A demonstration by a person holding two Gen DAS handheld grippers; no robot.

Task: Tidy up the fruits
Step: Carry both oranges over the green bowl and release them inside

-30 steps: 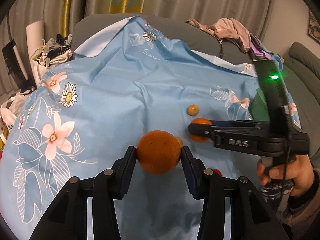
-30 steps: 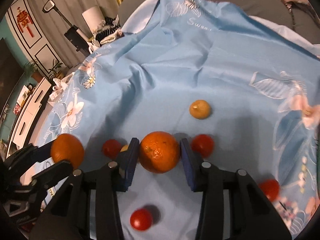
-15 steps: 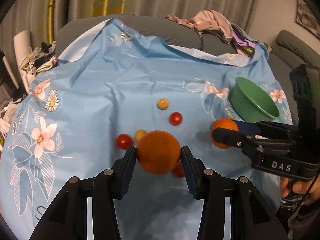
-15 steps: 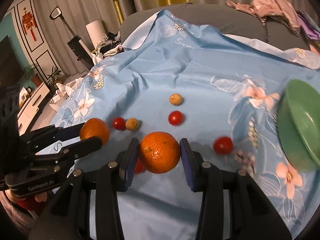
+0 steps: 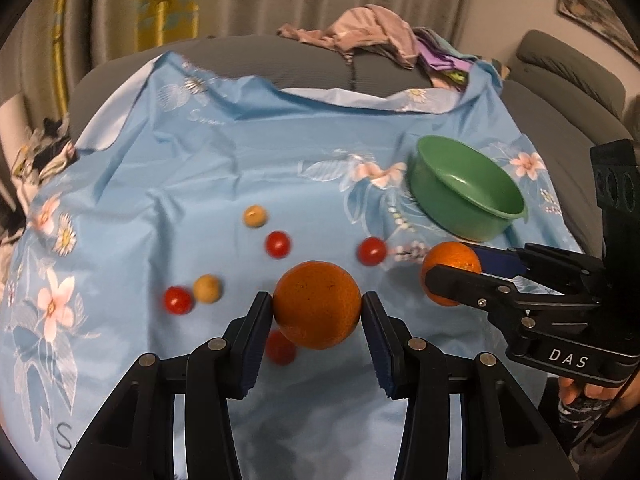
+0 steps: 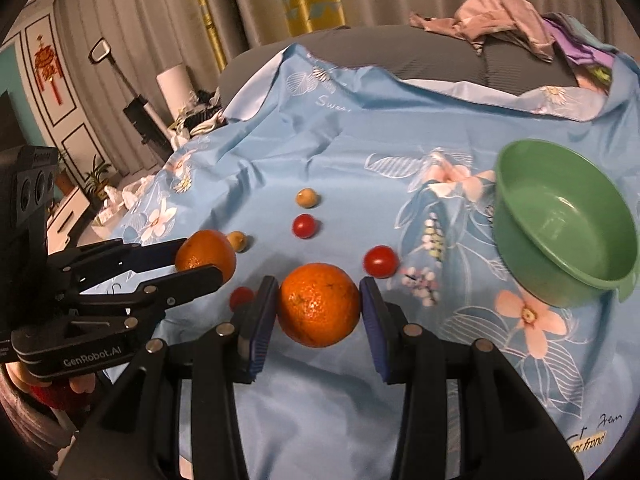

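Note:
My left gripper (image 5: 316, 308) is shut on a large orange (image 5: 316, 304), held above the blue floral cloth (image 5: 200, 168). To its right, my right gripper (image 5: 450, 266) grips a second orange (image 5: 452, 258) just in front of the empty green bowl (image 5: 448, 208). In the right wrist view the right gripper (image 6: 319, 306) is shut on its orange (image 6: 318, 304), and the bowl (image 6: 532, 272) lies ahead to the right. There the left gripper (image 6: 200, 258) shows at the left with its orange (image 6: 206, 252).
Cherry tomatoes (image 5: 278, 244) (image 5: 372, 251) (image 5: 178, 300) and two small yellowish fruits (image 5: 255, 216) (image 5: 207, 289) lie scattered on the cloth. A pile of clothes (image 5: 360, 36) sits on the grey sofa behind. A hand (image 5: 588, 396) holds the right gripper.
Both grippers have lifted and moved right with their oranges. The green bowl has come into view, and more of the scattered small fruits now show below.

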